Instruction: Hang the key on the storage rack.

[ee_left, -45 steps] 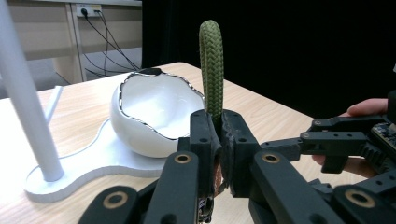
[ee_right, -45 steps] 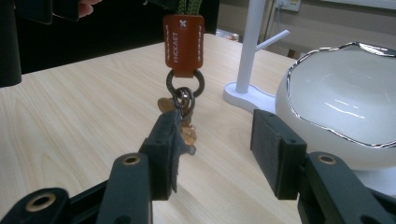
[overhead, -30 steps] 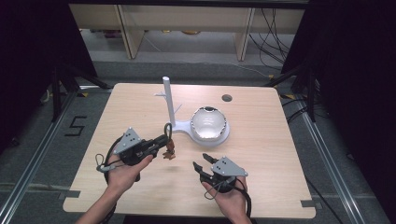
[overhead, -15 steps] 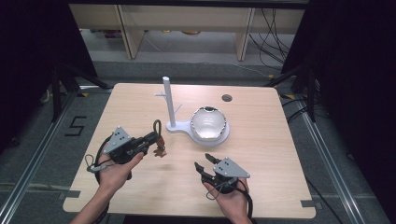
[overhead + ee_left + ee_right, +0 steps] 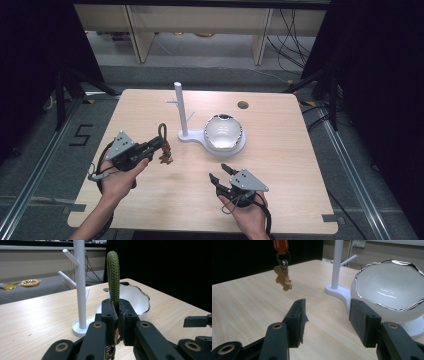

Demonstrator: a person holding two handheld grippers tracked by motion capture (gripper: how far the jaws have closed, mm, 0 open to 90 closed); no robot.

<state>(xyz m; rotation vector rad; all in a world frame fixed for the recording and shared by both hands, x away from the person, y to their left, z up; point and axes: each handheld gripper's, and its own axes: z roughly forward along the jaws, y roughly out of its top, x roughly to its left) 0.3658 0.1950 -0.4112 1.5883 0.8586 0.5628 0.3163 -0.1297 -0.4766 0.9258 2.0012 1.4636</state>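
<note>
The left gripper [image 5: 150,148] jaws pinch the olive braided cord loop [image 5: 113,275]; its gingerbread charm [image 5: 284,278] dangles, probably swinging wide of the white peg stand [image 5: 181,111] at two o'clock. The right gripper [image 5: 224,175], jaws just opened, holds nothing.

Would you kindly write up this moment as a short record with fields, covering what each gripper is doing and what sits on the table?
held thing: keychain with a green braided loop and a gingerbread-man charm
left gripper: shut on the loop, charm hanging clear above the table
right gripper: open, its jaws have just been opening, nothing between them
white stand: upright, pegs bare
white bowl: on the stand's base, right of the post
likely next: loop onto a peg
</note>
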